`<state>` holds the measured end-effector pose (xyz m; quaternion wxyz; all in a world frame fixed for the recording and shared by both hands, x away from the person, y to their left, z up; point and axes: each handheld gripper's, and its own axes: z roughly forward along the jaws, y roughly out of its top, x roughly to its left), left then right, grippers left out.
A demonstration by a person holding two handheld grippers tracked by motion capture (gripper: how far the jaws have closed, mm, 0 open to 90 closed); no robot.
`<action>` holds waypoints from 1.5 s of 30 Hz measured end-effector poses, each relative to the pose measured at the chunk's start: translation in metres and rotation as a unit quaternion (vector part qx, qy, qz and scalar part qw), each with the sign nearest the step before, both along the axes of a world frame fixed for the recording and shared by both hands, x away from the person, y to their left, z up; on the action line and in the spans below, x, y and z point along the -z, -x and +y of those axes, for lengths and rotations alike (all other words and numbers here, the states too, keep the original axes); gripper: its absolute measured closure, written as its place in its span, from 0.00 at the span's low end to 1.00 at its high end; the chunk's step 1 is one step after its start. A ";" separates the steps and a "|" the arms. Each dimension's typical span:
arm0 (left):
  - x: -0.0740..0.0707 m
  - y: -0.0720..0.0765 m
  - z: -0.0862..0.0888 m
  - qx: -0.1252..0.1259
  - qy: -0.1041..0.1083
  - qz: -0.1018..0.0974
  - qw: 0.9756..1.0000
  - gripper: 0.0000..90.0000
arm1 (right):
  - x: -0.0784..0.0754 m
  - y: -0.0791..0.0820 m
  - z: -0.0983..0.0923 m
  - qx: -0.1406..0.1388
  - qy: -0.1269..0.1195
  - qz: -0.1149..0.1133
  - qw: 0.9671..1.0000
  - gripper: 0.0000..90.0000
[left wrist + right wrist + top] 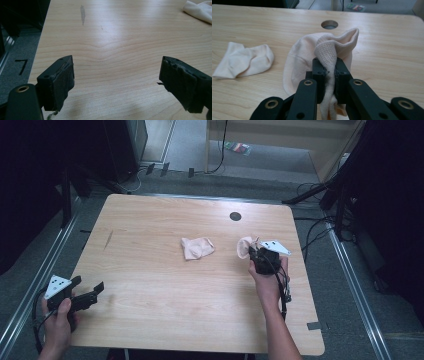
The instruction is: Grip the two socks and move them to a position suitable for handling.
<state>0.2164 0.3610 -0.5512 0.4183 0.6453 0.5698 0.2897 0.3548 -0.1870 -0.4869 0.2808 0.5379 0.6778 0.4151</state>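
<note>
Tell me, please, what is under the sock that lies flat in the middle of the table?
The loose sock rests directly on the wooden table. Bare wood shows all around it. Whether anything small lies beneath cannot be seen, because the fabric covers that spot.

knit cloth sock (pixel 332 50), smooth wood table (pixel 387 62)

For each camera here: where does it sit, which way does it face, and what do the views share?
High view: above the person's side, looking forward and down on the table; forearms, hands, both claws.
Left gripper view: on the left claw, facing across bare wood; jaws apart.
Right gripper view: on the right claw, jaws pinching a sock.
Shared: the second sock.
</note>
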 end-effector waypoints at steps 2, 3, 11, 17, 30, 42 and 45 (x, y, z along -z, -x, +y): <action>0.000 0.000 -0.001 0.000 -0.001 -0.001 1.000 0.15 | -0.002 0.003 0.001 -0.001 0.003 -0.004 1.000 0.92; 0.000 0.000 -0.001 0.001 -0.004 -0.001 1.000 0.15 | -0.007 0.009 0.005 -0.007 -0.001 -0.007 1.000 0.92; 0.000 0.000 -0.002 0.002 -0.005 0.001 1.000 0.15 | -0.016 0.029 0.019 -0.027 -0.014 -0.003 1.000 0.92; 0.000 0.000 -0.001 -0.001 -0.002 0.000 1.000 0.15 | -0.012 0.049 0.036 -0.044 -0.016 0.004 0.999 0.92; 0.000 0.000 -0.004 -0.002 -0.013 -0.003 1.000 0.15 | 0.001 0.075 0.066 -0.084 -0.027 0.022 0.996 0.92; 0.000 0.000 -0.006 0.001 -0.023 -0.005 1.000 0.14 | 0.018 0.095 0.102 -0.114 -0.030 0.051 0.992 0.92; 0.000 0.000 -0.007 0.001 -0.024 -0.007 1.000 0.14 | 0.025 0.098 0.111 -0.118 -0.023 0.057 0.991 0.92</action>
